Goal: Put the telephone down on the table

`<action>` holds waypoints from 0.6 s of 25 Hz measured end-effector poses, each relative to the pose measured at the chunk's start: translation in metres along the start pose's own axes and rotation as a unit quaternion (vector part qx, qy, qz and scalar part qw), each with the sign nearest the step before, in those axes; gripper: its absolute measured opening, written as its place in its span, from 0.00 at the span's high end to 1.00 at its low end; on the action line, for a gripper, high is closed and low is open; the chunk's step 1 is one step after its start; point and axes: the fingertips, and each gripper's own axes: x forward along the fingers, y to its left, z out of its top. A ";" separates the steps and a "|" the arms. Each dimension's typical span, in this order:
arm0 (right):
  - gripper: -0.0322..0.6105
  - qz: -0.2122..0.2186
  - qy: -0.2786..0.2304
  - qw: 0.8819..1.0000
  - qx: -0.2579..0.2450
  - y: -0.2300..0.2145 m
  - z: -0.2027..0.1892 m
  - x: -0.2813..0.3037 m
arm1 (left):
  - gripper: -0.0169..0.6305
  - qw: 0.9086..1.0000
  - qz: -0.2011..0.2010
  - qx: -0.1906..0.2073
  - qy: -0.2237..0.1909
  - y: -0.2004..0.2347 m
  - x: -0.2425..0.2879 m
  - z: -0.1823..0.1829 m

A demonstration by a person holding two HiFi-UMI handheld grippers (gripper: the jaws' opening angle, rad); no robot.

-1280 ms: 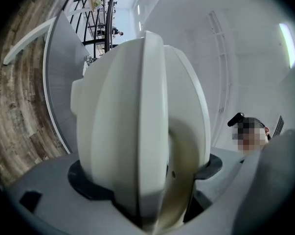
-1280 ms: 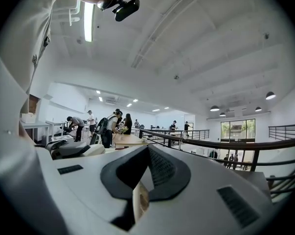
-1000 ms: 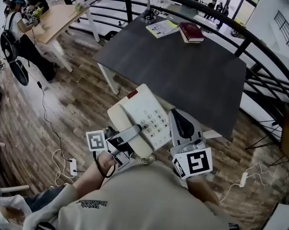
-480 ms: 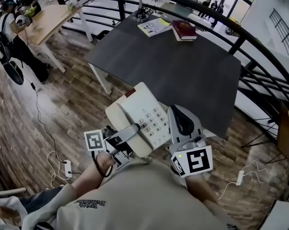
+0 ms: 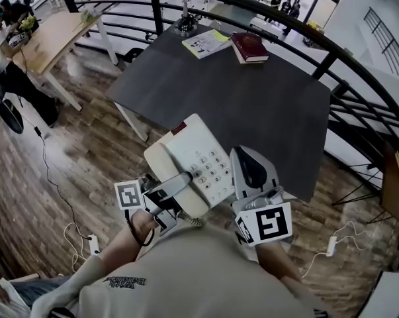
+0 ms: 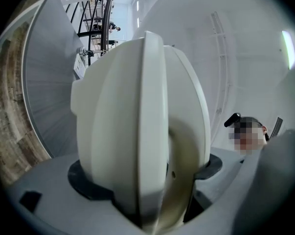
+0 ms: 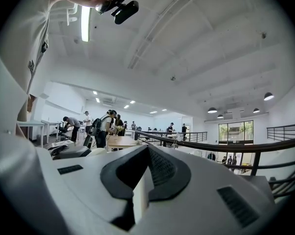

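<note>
- My left gripper (image 5: 181, 181) is closed firmly on the telephone (image 5: 200, 152). In the left gripper view the white body fills the space between the two jaws.
- My right gripper (image 5: 251, 168) has its dark pads almost together, with only a thin pale slit between them. I cannot tell if anything is in it. It stands just beside the right edge of the telephone.
- Each gripper carries a cube with a black square marker: the left cube (image 5: 130, 195) and the right cube (image 5: 268, 222).
- The telephone is in the air near my body, tilted, at the near edge of the dark table (image 5: 252, 105). It does not lie on the table.
- The keypad (image 5: 214, 171) faces up, but the digits are too small to read. A small red label (image 5: 180, 128) sits at the top of the telephone, and I cannot read it either.
- At the far side of the table lie a dark red book (image 5: 249, 47) and a leaflet (image 5: 206, 43). Their print is not legible.
</note>
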 end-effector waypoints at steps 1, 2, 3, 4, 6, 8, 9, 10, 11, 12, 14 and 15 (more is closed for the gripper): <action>0.95 -0.001 0.002 1.000 0.002 -0.005 0.000 0.011 | 0.26 1.000 0.002 -0.005 -0.001 0.004 0.004 0.011; 0.95 -0.002 0.005 1.000 0.005 -0.012 -0.001 0.023 | 0.26 1.000 0.004 -0.009 -0.001 0.009 0.009 0.022; 0.95 -0.002 0.008 1.000 0.007 -0.019 -0.002 0.035 | 0.26 1.000 0.008 -0.012 -0.001 0.014 0.015 0.033; 0.95 -0.002 0.011 1.000 0.008 -0.025 -0.004 0.045 | 0.26 1.000 0.011 -0.013 0.000 0.019 0.020 0.042; 0.95 -0.003 0.016 1.000 0.009 -0.036 -0.010 0.064 | 0.26 1.000 0.017 -0.012 0.005 0.030 0.027 0.058; 0.95 -0.005 0.020 1.000 0.013 -0.044 -0.016 0.080 | 0.26 1.000 0.021 -0.011 0.010 0.040 0.033 0.071; 0.95 -0.005 0.022 1.000 0.015 -0.048 -0.019 0.089 | 0.26 1.000 0.023 -0.012 0.012 0.046 0.036 0.078; 0.95 -0.005 0.024 1.000 0.016 -0.052 -0.021 0.098 | 0.26 1.000 0.024 -0.014 0.012 0.051 0.038 0.086; 0.95 -0.005 0.026 1.000 0.017 -0.055 -0.023 0.107 | 0.26 0.999 0.025 -0.016 0.013 0.056 0.041 0.095; 0.95 -0.006 0.029 0.999 0.017 -0.059 -0.023 0.117 | 0.26 0.999 0.024 -0.019 0.013 0.060 0.044 0.104; 0.95 -0.010 0.033 0.999 0.015 -0.068 -0.024 0.136 | 0.26 0.999 0.021 -0.024 0.013 0.066 0.051 0.123; 0.95 -0.014 0.035 0.999 0.015 -0.072 -0.025 0.145 | 0.26 0.999 0.018 -0.027 0.014 0.069 0.054 0.132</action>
